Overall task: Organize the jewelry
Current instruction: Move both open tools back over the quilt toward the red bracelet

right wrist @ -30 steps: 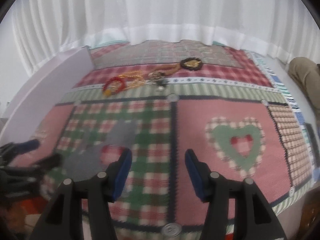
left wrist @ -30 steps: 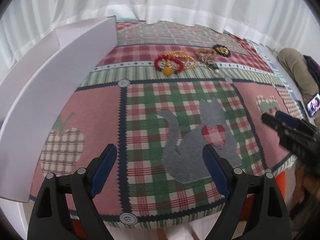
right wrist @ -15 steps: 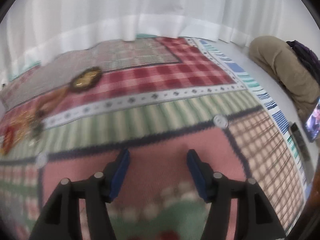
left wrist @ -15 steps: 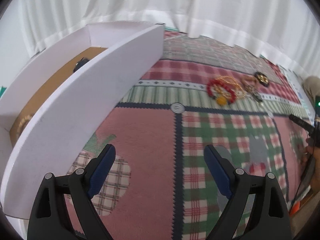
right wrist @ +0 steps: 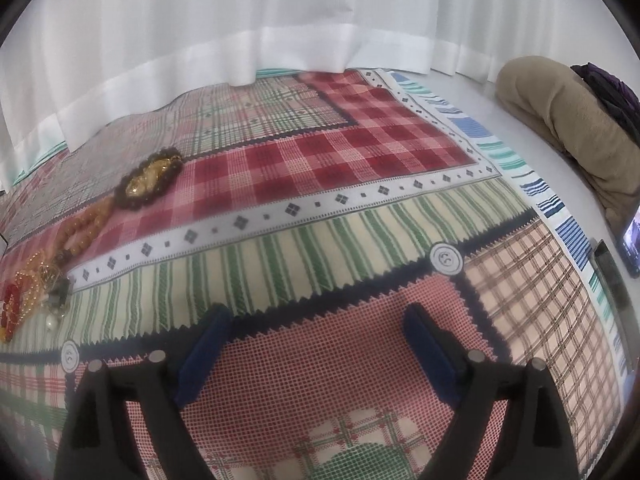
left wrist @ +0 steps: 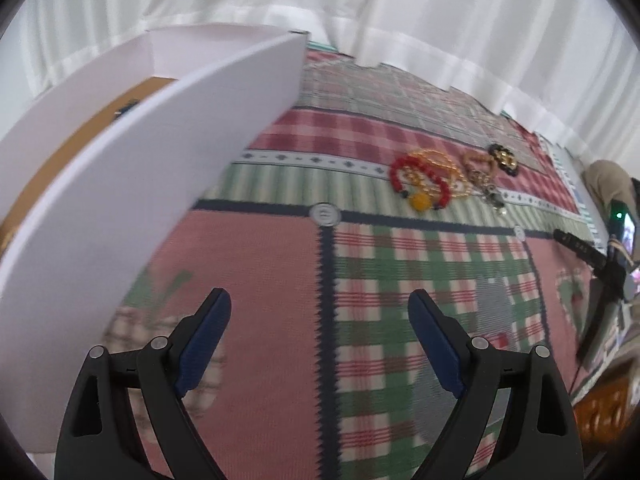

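Note:
A pile of jewelry lies on the patchwork quilt: a red bead bracelet with a yellow pendant, a gold chain, an orange bead bracelet and a black-and-gold brooch. A white box with a brown floor stands at the left. My left gripper hangs open over the quilt beside the box, well short of the pile. My right gripper is opening with nothing between its jaws. From it the brooch, orange beads and gold chain lie far left.
White curtains close off the far side of the quilt. At the right, off the quilt, are a person's beige-clad leg, a lit phone and a dark remote. The right gripper's finger shows at the left view's right edge.
The left view has swung toward the white box, which now fills its left side. The right gripper has moved right, leaving the jewelry at its left edge, and its jaws have widened.

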A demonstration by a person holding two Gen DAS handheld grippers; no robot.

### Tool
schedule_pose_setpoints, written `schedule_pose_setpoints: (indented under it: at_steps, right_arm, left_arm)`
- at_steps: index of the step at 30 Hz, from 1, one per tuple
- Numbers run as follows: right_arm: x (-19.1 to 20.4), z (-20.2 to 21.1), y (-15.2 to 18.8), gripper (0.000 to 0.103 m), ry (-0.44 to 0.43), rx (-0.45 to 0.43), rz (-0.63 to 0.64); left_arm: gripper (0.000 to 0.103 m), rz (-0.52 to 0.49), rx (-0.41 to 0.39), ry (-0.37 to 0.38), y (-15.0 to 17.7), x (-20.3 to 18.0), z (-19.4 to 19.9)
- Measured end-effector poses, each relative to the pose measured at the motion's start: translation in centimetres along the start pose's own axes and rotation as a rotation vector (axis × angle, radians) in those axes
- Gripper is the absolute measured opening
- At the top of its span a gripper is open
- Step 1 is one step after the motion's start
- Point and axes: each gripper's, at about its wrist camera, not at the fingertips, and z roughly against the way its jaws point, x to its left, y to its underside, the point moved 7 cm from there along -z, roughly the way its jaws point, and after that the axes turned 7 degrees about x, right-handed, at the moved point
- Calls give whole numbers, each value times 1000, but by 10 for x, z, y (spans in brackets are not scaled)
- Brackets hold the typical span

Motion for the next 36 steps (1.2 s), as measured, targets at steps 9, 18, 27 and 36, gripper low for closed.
schedule_pose_setpoints:
  at_steps: [9, 18, 27, 36]
  right_arm:
    - [0, 0, 0, 91, 0, 0, 0]
    - [0, 0, 0, 91, 0, -1, 0]
    - [0, 0, 0, 91, 0, -1, 0]
    - [0, 0, -1, 91, 1, -2, 0]
  left_arm:
    - [91, 51, 21, -8, -24, 19, -12]
    - [91, 34, 53, -78, -51, 31, -38]
    - [91, 47, 195, -106, -19, 31, -48]
    - [91, -34, -9, -57, -26, -3, -7]
